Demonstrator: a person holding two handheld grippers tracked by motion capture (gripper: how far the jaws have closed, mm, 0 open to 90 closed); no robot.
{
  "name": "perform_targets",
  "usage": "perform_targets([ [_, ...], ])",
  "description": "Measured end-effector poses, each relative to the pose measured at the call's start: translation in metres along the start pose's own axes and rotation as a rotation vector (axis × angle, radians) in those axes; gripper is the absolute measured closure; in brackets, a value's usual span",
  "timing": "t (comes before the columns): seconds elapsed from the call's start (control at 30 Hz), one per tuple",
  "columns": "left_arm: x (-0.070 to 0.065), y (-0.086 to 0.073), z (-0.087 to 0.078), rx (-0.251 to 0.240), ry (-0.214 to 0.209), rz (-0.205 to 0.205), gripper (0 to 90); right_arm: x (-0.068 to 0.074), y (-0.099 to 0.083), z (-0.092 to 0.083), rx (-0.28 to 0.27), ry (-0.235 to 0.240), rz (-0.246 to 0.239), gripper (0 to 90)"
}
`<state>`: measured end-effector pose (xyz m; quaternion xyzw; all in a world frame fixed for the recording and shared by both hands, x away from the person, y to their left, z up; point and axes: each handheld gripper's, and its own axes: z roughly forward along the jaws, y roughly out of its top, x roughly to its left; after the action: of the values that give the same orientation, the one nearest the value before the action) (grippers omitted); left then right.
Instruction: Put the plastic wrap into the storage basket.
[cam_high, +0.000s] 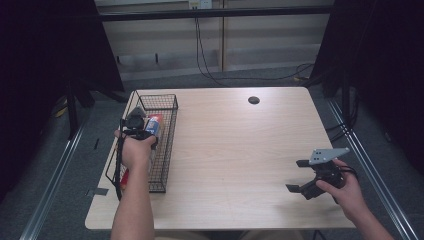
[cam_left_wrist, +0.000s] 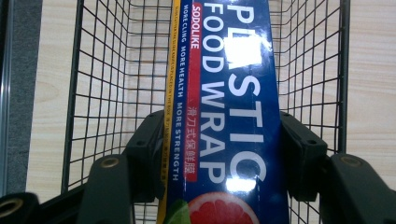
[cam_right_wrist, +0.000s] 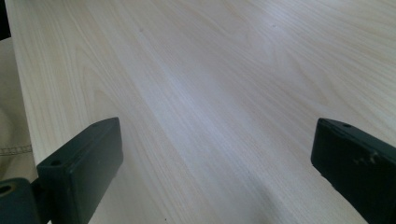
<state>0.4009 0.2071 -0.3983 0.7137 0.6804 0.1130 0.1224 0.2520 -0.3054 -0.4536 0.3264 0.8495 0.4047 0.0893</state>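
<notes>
Left gripper (cam_left_wrist: 219, 163) clamped tight on the plastic wrap box (cam_left_wrist: 229, 107), box lying down inside the wire basket (cam_left_wrist: 93, 93) at the table's left edge, right gripper (cam_right_wrist: 215, 172) wide open, nothing in it, hovering over bare table (cam_right_wrist: 210, 70)

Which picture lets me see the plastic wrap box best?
The left gripper view: the plastic wrap box is close enough to read. In the high view its end is small in the wire basket. The right gripper view looks at the table.

The high view is dim at its sides, with the pale table (cam_high: 240, 150) evenly lit from above. White glare patches sit on the glossy plastic wrap box (cam_left_wrist: 233, 116) in the left gripper view; near jaws look softly blurred
</notes>
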Motion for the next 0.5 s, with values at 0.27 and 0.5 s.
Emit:
perform_targets([
  [0.27,-0.0014,-0.0008,-0.0003,0.001,-0.003,-0.004,40.4,0.0001,-0.0002,-0.0001,0.0,-0.002,-0.001,1.9],
  [0.5,0.0019,-0.0008,-0.0052,-0.02,-0.028,-0.022,35.6,-0.0002,-0.0005,-0.0006,0.0,-0.003,0.002,1.9],
])
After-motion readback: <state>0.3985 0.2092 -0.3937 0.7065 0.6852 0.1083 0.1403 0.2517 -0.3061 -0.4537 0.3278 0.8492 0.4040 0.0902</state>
